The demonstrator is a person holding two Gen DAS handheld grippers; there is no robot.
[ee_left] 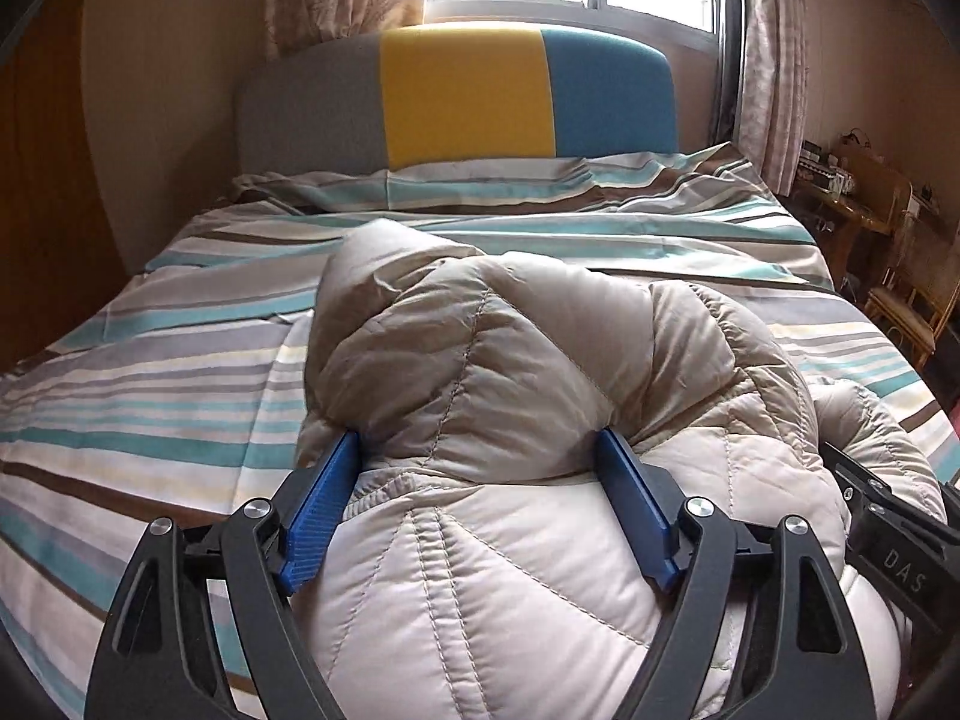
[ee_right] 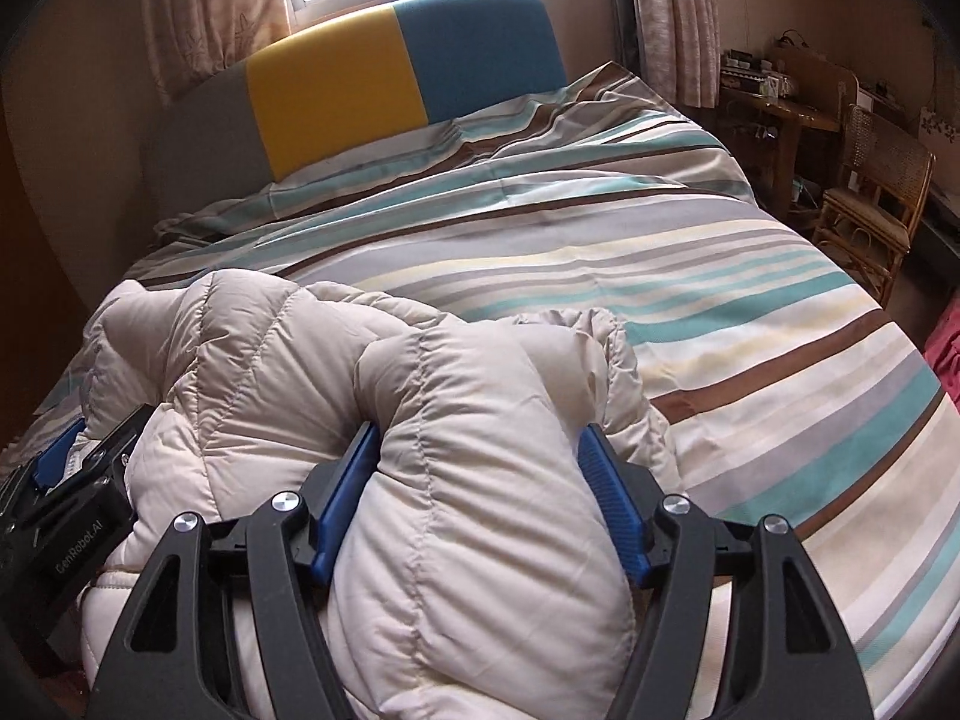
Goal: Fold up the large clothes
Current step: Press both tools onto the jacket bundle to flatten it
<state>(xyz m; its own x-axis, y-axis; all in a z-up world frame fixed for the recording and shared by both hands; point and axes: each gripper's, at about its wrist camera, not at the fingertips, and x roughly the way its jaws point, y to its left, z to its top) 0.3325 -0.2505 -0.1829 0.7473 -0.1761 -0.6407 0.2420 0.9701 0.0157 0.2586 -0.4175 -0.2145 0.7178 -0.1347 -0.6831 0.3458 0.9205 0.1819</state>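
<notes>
Both sets of jaws grasp bunched folds of a puffy quilted jacket (ee_left: 540,360). The left gripper (ee_left: 480,504) has its ribbed blue pads sunk into a thick, stitched roll of the beige, satiny shell; the right gripper (ee_right: 480,492) squeezes a paler cream bulge the same way. The jacket lies heaped near the foot of the bed (ee_right: 720,252), on a smooth cover striped teal, brown, grey and cream. Beyond stands a padded grey, yellow and blue headboard (ee_left: 468,96).

The beige quilted puffer jacket (ee_left: 480,372) is smooth cloth with a faint sheen; the striped cotton-like bed cover (ee_right: 690,252) looks matt and creased.
</notes>
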